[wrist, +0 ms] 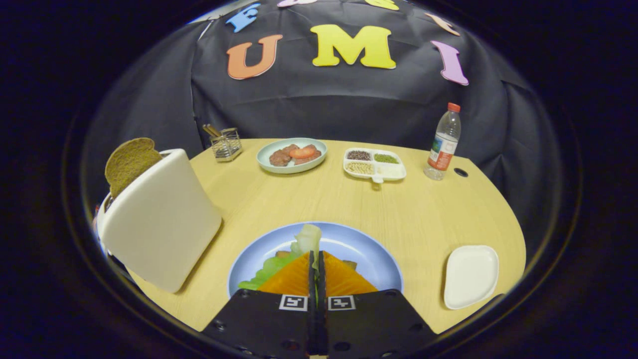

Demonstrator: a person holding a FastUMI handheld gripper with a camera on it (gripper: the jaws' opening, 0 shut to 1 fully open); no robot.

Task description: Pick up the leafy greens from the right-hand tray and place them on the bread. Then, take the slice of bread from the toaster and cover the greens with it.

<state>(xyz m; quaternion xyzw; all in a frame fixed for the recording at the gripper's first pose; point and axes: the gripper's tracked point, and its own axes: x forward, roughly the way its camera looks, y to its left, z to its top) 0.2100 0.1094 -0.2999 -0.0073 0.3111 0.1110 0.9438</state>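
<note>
My gripper [316,255] is shut on the leafy greens [305,240], pinching them between both fingers. A pale stalk sticks out just past the fingertips and a green frill [266,273] hangs to the left. All this is low over the blue plate [364,249], where brown corners of the bread [350,264] peek out from under the fingers. Left of the plate stands the white toaster [159,219] with a brown slice of bread [129,160] poking up from its slot. The white tray [471,275] to the right of the plate holds nothing.
At the table's far side stand a wire holder [226,143], a pale green plate [291,155] with meat and a tomato slice, a divided white dish [374,164] of seeds and a water bottle [443,142]. A small round hole [461,172] is in the tabletop by the bottle.
</note>
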